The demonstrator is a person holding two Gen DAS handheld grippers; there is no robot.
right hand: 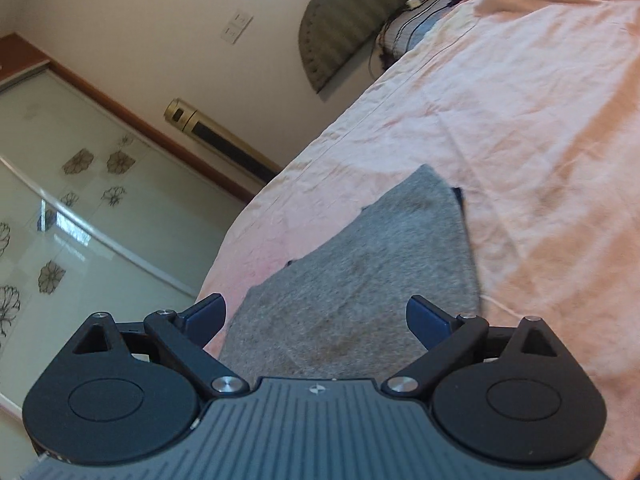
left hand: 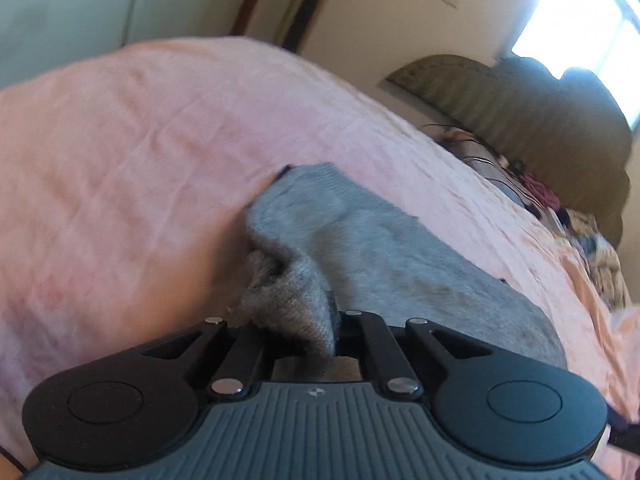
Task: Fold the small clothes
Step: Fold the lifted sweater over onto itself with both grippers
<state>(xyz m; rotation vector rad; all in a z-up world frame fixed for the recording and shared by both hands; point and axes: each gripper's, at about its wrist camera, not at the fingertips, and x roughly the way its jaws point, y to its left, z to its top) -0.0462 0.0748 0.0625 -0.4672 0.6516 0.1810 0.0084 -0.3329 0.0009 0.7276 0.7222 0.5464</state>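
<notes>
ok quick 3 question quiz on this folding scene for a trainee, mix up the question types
1. True or false: the left gripper is shut on a bunched fold of the grey garment.
2. Multiple choice: the right gripper is (a) shut on the garment, (b) open with nothing pinched, (c) out of view.
3. Fill in: the garment lies on a ____ bedsheet.

Key:
1. True: a fold of grey fabric rises into the closed gripper.
2. b: its fingers stand wide apart above the cloth.
3. Pink.
</notes>
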